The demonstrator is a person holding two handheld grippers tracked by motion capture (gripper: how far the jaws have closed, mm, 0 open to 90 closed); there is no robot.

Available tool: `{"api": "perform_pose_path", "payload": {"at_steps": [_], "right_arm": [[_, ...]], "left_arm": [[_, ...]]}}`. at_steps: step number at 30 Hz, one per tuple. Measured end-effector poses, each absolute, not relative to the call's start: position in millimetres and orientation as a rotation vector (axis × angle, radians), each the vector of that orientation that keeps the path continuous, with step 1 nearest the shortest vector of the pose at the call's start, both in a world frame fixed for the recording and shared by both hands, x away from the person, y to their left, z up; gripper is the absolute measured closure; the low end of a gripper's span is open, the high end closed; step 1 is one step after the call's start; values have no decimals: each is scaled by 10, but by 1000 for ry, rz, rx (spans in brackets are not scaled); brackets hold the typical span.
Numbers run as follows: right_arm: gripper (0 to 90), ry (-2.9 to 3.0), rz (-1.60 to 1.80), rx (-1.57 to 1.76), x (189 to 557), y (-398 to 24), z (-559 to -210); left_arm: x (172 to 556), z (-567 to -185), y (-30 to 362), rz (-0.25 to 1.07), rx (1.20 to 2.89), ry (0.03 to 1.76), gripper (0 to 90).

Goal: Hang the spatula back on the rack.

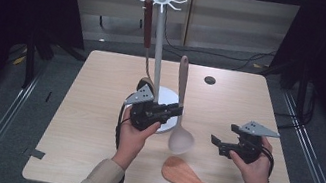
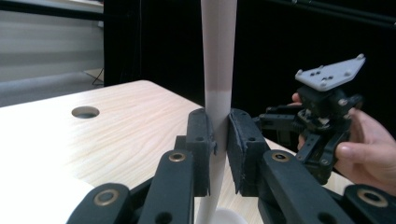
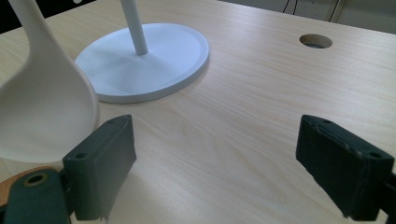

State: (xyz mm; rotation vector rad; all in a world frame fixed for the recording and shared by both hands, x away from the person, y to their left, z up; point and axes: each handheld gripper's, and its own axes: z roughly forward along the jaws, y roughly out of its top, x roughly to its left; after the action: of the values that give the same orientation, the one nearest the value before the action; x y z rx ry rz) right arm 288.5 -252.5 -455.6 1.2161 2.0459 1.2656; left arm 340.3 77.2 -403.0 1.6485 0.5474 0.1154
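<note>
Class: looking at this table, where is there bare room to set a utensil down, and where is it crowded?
Bare: the table left of the rack's white base, and the far right corner around the round hole. Crowded: the middle front, where the left tongs clamp the grey ladle upright beside the wooden rice paddle and the open right tongs.

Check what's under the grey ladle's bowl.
The grey ladle is held upright by the left gripper; below its bowl is bare table. The wooden spatula lies nearer; the spot directly beneath is hidden.

A wooden rice paddle [image 1: 196,180] lies on the table [image 1: 96,110].
</note>
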Motion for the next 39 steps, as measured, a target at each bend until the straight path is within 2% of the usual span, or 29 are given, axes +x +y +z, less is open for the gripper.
{"api": "perform_pose_path", "payload": {"at_steps": [13,18,39], "right_arm": [[93,2036,1283,1215,2885,-2573,-4555],[61,2071,1273,1220,2895,-2565,-4597],[63,2106,1261,1209,2901,-2521,-4613]], "left_arm": [[3458,-3834,949,103,1593,549,793],[3478,-3765,1005,105,1594,546,793],[3543,-3522,1139,123,1555,523,793]]}}
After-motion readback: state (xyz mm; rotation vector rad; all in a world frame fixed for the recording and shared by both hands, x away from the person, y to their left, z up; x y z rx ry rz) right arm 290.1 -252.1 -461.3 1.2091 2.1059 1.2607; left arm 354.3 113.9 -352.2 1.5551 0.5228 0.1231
